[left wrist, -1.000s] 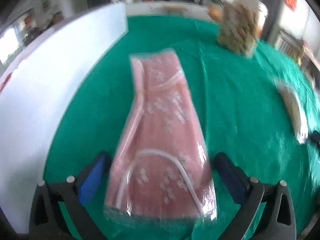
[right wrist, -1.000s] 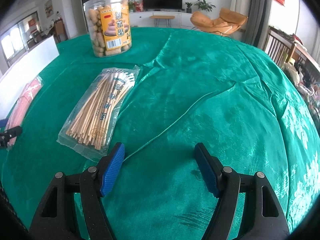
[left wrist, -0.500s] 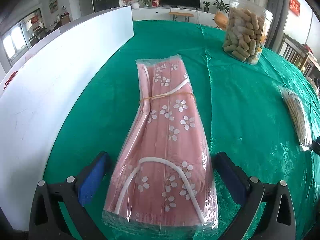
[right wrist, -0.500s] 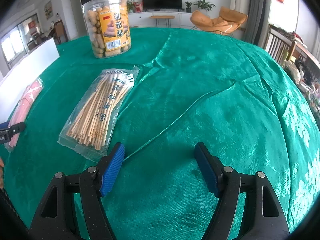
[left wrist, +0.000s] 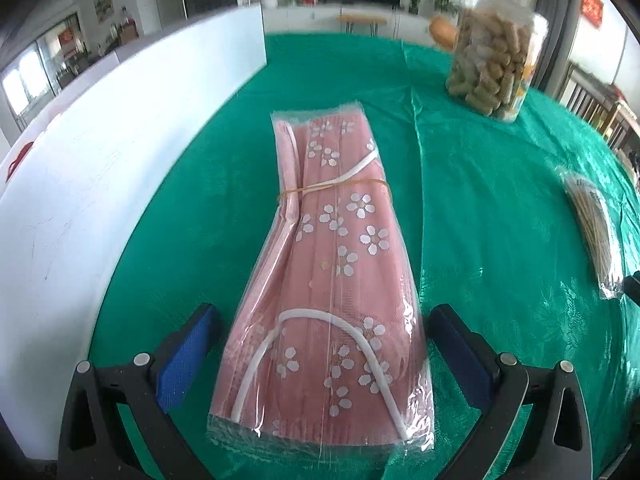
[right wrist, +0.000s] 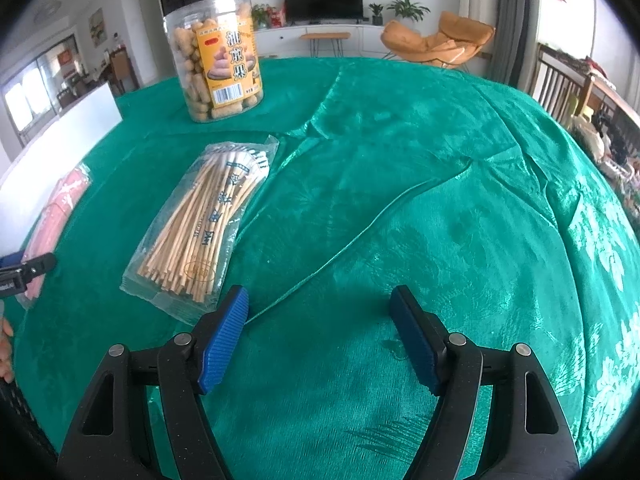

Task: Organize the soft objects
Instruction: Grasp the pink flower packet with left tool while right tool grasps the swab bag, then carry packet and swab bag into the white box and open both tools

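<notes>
Straddling pink mask pack [left wrist: 332, 280] with left tongs [left wrist: 320, 344] agape, untouching | spreading right tongs [right wrist: 320, 336] empty over worktop [right wrist: 440, 200]

The tabletop [right wrist: 400, 200] is covered in glossy green cloth woven with a pale floral pattern. The mask pack [left wrist: 336, 264] is coloured pink, printed with white blossoms and fitted with white loops. Tan sticks are shown in the clear bag [right wrist: 204, 224], which is printed in dark lettering. The snack jar [right wrist: 216, 56] is labelled in yellow. Blue pads are fitted to each black claw.
</notes>
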`<action>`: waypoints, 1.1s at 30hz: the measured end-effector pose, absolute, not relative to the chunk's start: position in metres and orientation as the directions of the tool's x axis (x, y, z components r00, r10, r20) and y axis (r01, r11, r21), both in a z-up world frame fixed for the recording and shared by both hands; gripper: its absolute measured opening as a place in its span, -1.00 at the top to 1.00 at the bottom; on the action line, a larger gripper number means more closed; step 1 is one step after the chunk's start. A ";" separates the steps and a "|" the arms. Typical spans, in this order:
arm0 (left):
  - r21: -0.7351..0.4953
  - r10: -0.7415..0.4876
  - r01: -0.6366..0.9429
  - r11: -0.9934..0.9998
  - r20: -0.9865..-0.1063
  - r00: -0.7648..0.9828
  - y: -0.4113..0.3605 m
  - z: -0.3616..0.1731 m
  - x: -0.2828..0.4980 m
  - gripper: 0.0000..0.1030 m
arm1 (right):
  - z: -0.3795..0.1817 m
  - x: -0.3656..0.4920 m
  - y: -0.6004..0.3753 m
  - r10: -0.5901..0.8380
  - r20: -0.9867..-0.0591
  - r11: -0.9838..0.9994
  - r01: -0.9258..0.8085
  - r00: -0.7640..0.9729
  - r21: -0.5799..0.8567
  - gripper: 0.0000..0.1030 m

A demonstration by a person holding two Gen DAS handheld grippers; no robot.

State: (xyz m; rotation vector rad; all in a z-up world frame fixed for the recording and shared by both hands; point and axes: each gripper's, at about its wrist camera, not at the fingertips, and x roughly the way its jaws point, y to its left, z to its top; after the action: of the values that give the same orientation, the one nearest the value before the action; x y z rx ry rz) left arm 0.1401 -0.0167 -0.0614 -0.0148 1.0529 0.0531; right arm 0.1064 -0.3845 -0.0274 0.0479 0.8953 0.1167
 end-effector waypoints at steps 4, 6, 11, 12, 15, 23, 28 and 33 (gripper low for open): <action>0.006 0.026 -0.043 0.999 -0.870 0.492 -0.016 -0.049 0.154 -1.00 | 0.013 0.116 -0.368 0.187 -0.754 0.981 -0.085 0.629 0.172 -0.48; 0.031 0.051 -0.048 0.998 -0.871 0.489 -0.016 -0.048 0.160 -1.00 | 0.019 0.138 -0.340 0.190 -0.797 0.982 -0.126 0.574 0.143 -0.49; 0.016 0.037 -0.052 0.998 -0.898 0.439 -0.013 -0.060 0.167 -0.95 | -0.019 0.197 -0.287 0.029 -0.923 0.991 -0.134 0.384 -0.025 -0.48; 0.011 0.027 -0.038 0.999 -0.891 0.453 -0.015 -0.058 0.165 -0.67 | -0.024 0.200 -0.285 0.030 -0.929 0.992 -0.126 0.369 -0.019 -0.45; 0.022 0.013 0.010 1.000 -0.858 0.513 -0.020 -0.048 0.154 0.25 | -0.024 0.191 -0.284 0.039 -0.917 0.989 -0.149 0.397 -0.022 0.16; -0.193 -0.133 -0.026 0.981 -0.759 0.638 0.016 0.003 0.118 0.48 | 0.010 0.156 -0.279 0.226 -0.880 0.969 -0.189 0.417 0.159 0.46; -0.293 -0.142 -0.086 0.952 -0.673 0.726 0.075 0.068 0.102 0.47 | 0.067 0.161 -0.209 0.384 -0.810 0.911 -0.325 0.443 0.254 0.46; -0.229 0.030 -0.236 0.944 -0.655 0.755 0.169 0.115 0.093 0.47 | 0.119 0.169 -0.091 0.538 -0.741 0.802 -0.515 0.401 0.304 0.45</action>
State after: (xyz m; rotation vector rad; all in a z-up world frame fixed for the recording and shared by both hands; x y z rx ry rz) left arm 0.0928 0.1689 0.1152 -0.3091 0.7023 0.1473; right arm 0.1687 -0.0905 0.1194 0.0279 0.9476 0.6657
